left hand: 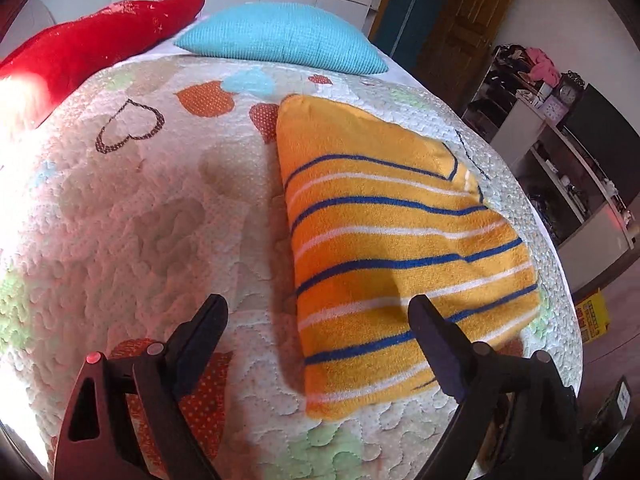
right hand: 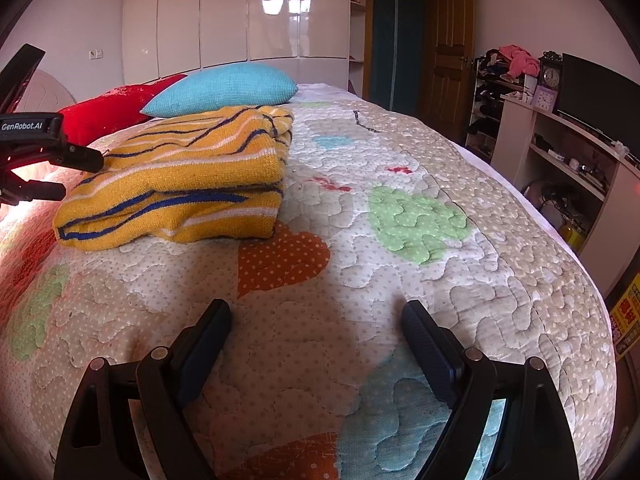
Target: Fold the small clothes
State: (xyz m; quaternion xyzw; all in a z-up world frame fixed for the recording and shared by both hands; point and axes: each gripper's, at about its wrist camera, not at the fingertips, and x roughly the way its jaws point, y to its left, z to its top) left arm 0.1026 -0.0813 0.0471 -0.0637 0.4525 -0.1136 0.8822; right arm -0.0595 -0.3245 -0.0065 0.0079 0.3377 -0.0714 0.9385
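Striped cloth fills the right half of the left wrist view: a folded yellow garment [left hand: 400,248] with blue and white stripes lies on the quilted bed cover [left hand: 140,220], its long axis running from near to far, its near end between and just beyond the fingertips. The left gripper [left hand: 318,312] has its fingers spread wide with nothing clamped; the right-hand finger [left hand: 432,332] shows in front of the garment's near edge, though whether it touches the cloth cannot be told. A blue pillow [left hand: 284,36] and a red cushion [left hand: 92,48] sit at the far end. In the right wrist view the same garment [right hand: 180,184] is a thick stacked bundle, well off to the far left of the right gripper [right hand: 316,316], whose fingers are also wide apart and empty over bare quilt [right hand: 400,280]. The left gripper [right hand: 60,172] reaches in from the left edge, right beside the bundle. Judging from this, the left hand is far nearer for any further fold or tidy-up.
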